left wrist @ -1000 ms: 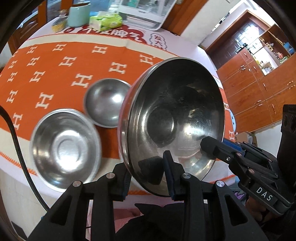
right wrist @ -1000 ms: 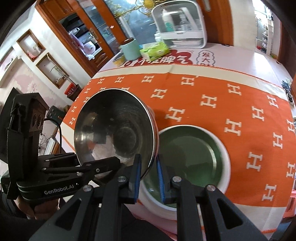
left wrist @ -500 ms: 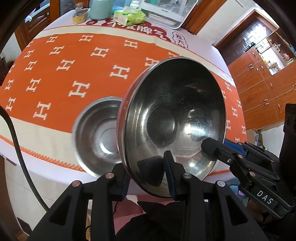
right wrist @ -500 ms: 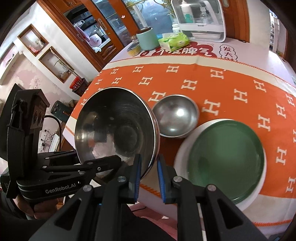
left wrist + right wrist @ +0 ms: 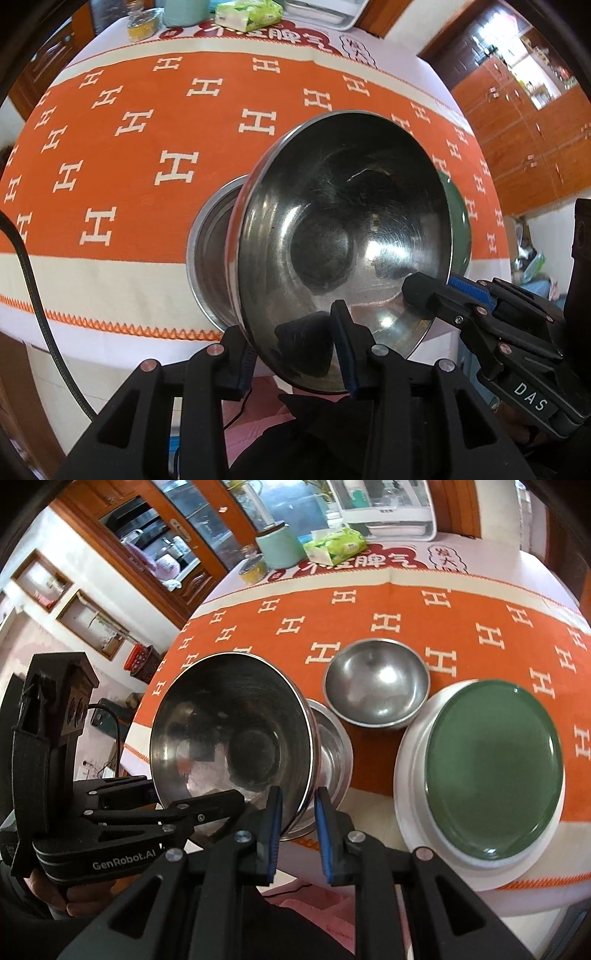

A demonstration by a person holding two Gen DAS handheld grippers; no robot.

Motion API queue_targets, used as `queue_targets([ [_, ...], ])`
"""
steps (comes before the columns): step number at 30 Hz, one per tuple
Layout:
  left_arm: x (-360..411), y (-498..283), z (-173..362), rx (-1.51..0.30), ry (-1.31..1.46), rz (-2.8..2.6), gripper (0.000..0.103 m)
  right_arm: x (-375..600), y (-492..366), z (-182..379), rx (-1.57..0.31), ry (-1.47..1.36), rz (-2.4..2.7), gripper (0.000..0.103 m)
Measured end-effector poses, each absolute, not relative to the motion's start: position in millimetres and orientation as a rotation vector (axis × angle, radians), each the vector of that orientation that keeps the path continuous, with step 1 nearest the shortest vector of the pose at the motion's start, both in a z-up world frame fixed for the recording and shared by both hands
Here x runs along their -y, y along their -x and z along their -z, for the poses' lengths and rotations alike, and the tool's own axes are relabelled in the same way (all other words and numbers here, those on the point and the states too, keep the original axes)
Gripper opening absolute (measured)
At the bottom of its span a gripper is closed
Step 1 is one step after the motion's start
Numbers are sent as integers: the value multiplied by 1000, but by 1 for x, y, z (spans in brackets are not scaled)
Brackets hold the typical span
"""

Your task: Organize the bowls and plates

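Both grippers hold one large steel bowl by its rim, tilted, above the table's front edge. My left gripper is shut on its near rim. My right gripper is shut on the rim at the other side; the large bowl also shows in the right wrist view. A flat-bottomed steel bowl sits on the table right behind and under it, partly hidden. A small round steel bowl stands further back. A green plate lies on a white plate at the right.
The round table has an orange cloth with white H marks. At the far edge stand a mint canister, a tissue pack, a small yellow tin and a white dish rack. A black cable hangs at the left.
The held large bowl has moved to the left along the table's front edge, so it hangs over the flat-bottomed bowl. The small bowl and stacked plates now show clear of it.
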State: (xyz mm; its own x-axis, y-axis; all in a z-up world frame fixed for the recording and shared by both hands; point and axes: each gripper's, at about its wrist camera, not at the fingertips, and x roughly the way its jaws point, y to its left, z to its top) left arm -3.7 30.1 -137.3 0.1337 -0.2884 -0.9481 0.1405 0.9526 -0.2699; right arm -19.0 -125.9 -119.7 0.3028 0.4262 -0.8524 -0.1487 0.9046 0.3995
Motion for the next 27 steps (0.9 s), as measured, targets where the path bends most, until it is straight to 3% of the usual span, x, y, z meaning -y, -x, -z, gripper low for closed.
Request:
queue_targets([
  [13,-32,-15,159,-1489,-16,406,45,118,17,137,-1243,-365,-283,20],
  [17,-29,-18,164,-1502,-79,420,53,118,14,138,-1246,-377,-259,25],
  [27,-28,-25,156,-1445,-179,462,58,112,4,137,-1238,-374,-247,31],
])
